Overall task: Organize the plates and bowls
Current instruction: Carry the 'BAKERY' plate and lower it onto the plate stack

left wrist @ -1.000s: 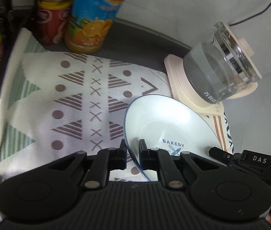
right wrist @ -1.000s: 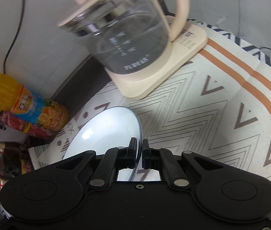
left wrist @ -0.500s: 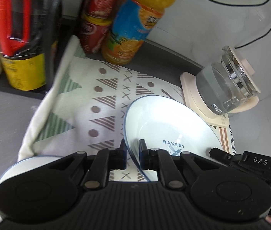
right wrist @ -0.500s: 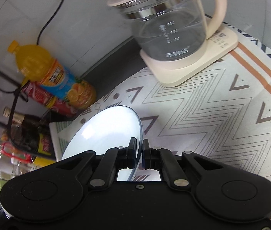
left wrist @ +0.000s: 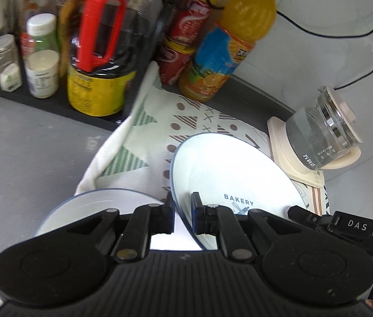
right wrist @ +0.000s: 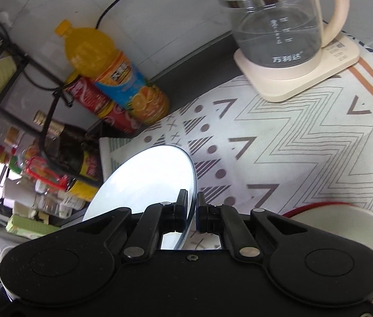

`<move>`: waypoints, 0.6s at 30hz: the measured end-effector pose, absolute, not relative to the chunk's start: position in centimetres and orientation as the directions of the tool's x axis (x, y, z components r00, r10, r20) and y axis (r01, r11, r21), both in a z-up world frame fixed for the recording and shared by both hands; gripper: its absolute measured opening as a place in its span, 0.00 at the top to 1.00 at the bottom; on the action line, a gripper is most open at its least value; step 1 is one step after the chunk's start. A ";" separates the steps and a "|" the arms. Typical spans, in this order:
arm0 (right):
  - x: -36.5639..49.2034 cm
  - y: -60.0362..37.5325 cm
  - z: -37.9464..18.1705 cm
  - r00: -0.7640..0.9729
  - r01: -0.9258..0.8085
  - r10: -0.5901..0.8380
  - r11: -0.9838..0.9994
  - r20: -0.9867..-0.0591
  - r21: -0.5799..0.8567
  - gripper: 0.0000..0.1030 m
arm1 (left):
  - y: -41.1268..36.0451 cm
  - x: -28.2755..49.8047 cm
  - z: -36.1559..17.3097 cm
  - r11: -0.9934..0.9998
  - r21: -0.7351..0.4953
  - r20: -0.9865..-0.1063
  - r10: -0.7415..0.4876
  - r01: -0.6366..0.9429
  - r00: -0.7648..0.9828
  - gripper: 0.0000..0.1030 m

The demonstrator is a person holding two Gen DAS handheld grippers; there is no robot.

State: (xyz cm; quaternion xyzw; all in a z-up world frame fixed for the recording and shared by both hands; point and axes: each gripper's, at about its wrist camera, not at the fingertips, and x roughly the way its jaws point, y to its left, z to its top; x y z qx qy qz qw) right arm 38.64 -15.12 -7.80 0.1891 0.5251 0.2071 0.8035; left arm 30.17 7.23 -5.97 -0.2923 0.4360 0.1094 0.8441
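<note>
A white plate [left wrist: 228, 174] with a blue rim and the word BAKERY hangs tilted above the patterned cloth [left wrist: 144, 142]. My left gripper [left wrist: 182, 211] is shut on its near rim. The right gripper's body [left wrist: 345, 227] shows at the plate's right edge. In the right wrist view my right gripper [right wrist: 192, 211] is shut on the rim of the plate [right wrist: 149, 179], seen edge-on. A second blue-rimmed white plate [left wrist: 94, 206] lies below the left gripper, partly hidden by it. A white bowl with a red rim [right wrist: 339, 227] sits at the lower right on the cloth [right wrist: 292, 145].
A glass kettle [left wrist: 321, 137] on a cream base stands at the cloth's far right, by the wall. An orange juice bottle [left wrist: 228, 47] and red cans [left wrist: 183, 42] stand at the back. A black rack with sauce bottles and jars [left wrist: 94, 52] fills the left.
Both grippers have drawn back and up with the plate, so the kettle and bottles look smaller. The second plate and the red-rimmed bowl have come into view.
</note>
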 end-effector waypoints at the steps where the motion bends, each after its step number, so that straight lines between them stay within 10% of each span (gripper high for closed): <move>1: 38.4 -14.9 -7.7 0.359 -0.144 0.538 0.839 -0.762 0.525 0.94 | 7.3 29.7 -5.9 0.804 -0.395 -0.799 -0.062 -0.445 0.598 0.91; 18: 33.6 -12.1 -7.5 0.319 -0.280 0.561 0.826 -0.764 0.489 0.93 | 8.9 23.6 -6.4 0.776 -0.350 -0.816 0.024 -0.525 0.578 0.91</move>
